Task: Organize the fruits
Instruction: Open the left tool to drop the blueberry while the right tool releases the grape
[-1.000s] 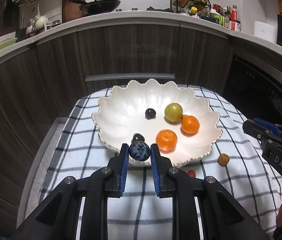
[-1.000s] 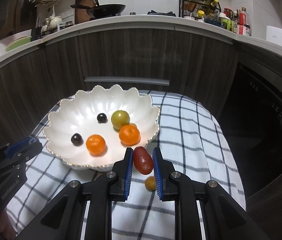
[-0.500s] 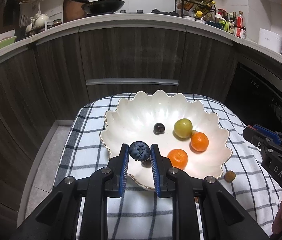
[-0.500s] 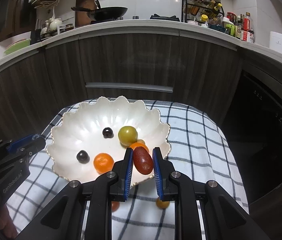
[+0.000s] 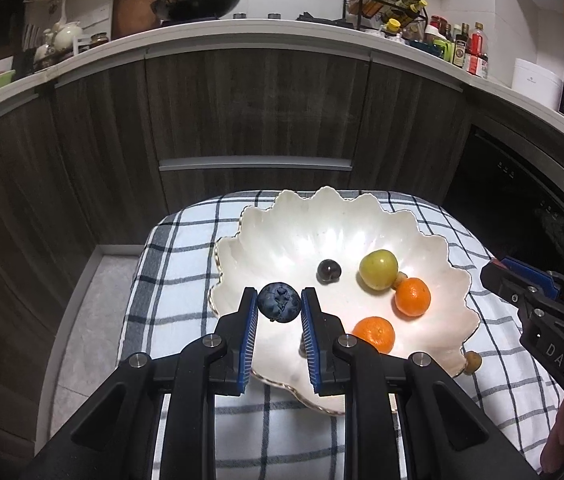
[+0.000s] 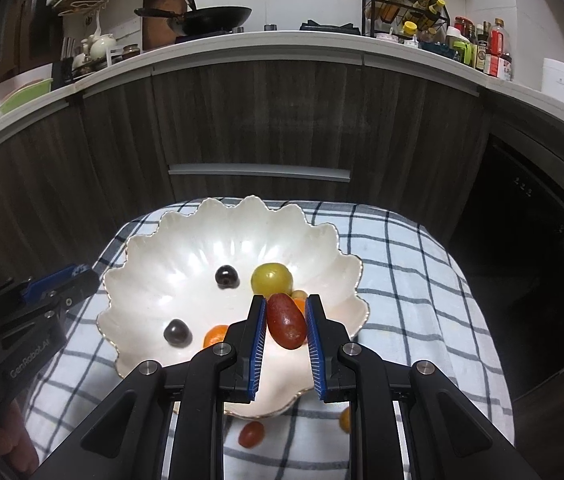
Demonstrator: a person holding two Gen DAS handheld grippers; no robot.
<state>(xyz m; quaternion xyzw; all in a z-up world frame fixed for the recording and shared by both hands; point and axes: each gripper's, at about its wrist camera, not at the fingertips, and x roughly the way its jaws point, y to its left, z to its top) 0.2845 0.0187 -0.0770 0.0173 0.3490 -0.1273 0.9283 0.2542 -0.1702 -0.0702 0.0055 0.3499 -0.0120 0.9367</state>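
The right gripper (image 6: 282,322) clamps a red tomato (image 6: 286,321), long axis tilted. The left gripper (image 5: 279,305) pinches a blueberry (image 5: 279,303). Only the right view shows a second tomato (image 6: 251,434) on the cloth (image 6: 402,264).

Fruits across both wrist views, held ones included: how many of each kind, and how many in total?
oranges: 2
dark cherries: 2
yellow-green fruit: 1
small tan fruits: 2
red oblong fruit: 1
small red fruit: 1
blueberry: 1
Total: 10

Each black tool (image 5: 279,309) has blue ribbed pads, silver screws, and white lettering, perhaps "DAS" on one.
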